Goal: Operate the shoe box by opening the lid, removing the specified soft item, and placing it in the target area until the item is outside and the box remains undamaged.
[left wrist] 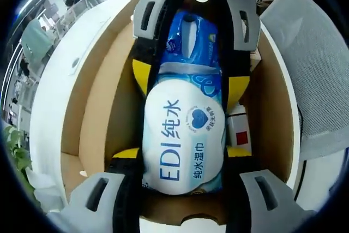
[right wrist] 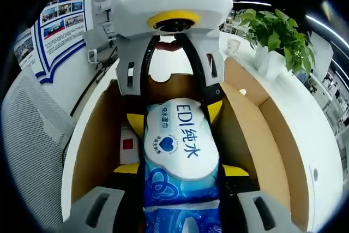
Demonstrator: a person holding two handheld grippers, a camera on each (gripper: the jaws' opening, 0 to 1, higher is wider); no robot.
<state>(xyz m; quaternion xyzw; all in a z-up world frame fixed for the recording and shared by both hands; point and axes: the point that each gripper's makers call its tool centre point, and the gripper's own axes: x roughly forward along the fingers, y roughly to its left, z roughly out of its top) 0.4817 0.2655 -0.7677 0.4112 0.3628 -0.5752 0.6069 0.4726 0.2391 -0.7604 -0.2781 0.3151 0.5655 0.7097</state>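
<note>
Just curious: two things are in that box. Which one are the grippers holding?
The blue-and-white wipes pack, clamped from both ends; the small white carton with a red square lies untouched.

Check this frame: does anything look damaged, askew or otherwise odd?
Nothing stands out. Both grippers, left gripper and right gripper, clamp the wet wipes pack from opposite ends inside the open shoe box. The cardboard walls look intact.

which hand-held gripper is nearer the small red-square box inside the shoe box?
Left. The red-square box sits right beside the left hand-held gripper, which grips one end of the wipes pack. The right hand-held gripper grips the far end.
</note>
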